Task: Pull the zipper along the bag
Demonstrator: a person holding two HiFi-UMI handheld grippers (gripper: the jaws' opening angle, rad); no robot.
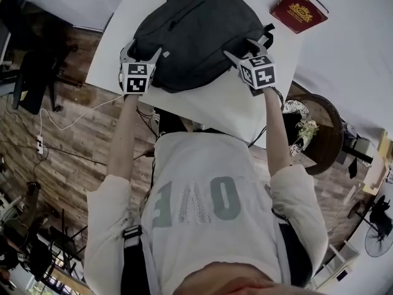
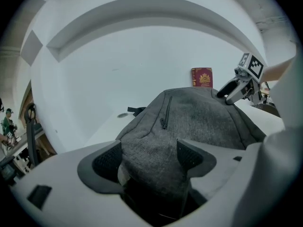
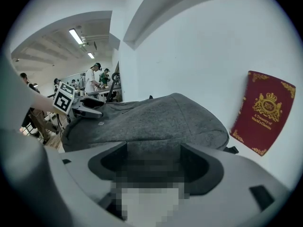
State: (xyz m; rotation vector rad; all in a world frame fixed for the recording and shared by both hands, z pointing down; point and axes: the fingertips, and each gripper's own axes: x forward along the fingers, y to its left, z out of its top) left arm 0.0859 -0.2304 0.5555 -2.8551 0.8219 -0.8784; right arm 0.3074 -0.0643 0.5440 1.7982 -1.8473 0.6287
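A dark grey backpack [image 1: 196, 32] lies on the white table [image 1: 221, 106]. My left gripper [image 1: 141, 53] is at the bag's near left edge, open. In the left gripper view its jaws [image 2: 149, 157] straddle a fold of the bag's fabric [image 2: 199, 122]. A short pocket zipper [image 2: 166, 112] runs up the bag's face ahead of them. My right gripper [image 1: 245, 48] is at the bag's near right edge, also open. Its jaws [image 3: 154, 162] stand either side of the bag's edge [image 3: 151, 122]. Whether the pads touch the fabric is unclear.
A red hardback book [image 1: 299, 8] lies on the table beyond the bag's right side, also seen as the book [image 3: 262, 112]. A round wooden side table [image 1: 313, 131] with a plant stands right of the table. Chairs [image 1: 31, 72] and cables are on the wood floor at left.
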